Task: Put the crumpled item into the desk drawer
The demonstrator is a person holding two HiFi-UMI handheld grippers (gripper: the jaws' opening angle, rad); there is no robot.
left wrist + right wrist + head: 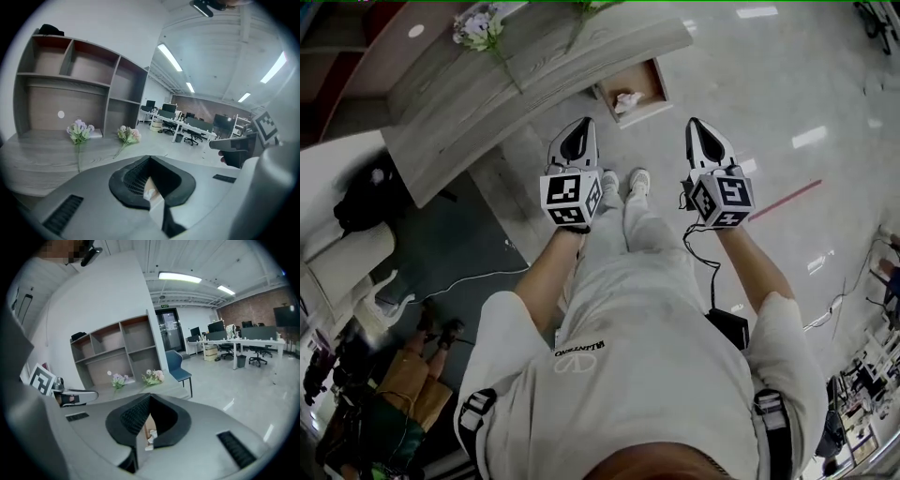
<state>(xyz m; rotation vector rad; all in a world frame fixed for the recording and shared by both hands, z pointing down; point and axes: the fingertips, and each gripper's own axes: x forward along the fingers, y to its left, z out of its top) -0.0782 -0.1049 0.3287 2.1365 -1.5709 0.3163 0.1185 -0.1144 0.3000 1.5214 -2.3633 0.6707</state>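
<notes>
The person stood over the pale floor (769, 84) with both grippers held out in front, level with each other and well apart, above their own white shoes (623, 183). The left gripper (581, 127) had its jaws closed, tip against tip, with nothing gripped between them. The right gripper (694, 124) matched it, its jaws drawn together to a point and empty. Each carried its cube of square markers (the left one (570, 199), the right one (724, 199)) just ahead of the wrist.

Beyond the jaw tips, the drawer (659, 82) stood pulled open at the edge of the wooden bench (487, 103). The crumpled item (628, 101), white and bunched, lay inside the drawer, apart from both grippers. In the right gripper view a scrap of that white showed through the hollow behind the closed tips, lying down in the drawer rather than in the jaws.

On the bench top lay a spray of pale flowers (478, 28), and the left gripper view showed a second spray (129, 135) beside it. Behind them rose an open shelf unit (70, 84) with wooden backs. A blue chair (178, 364) stood near the far end of the bench, and rows of office desks and chairs filled the room farther back.
</notes>
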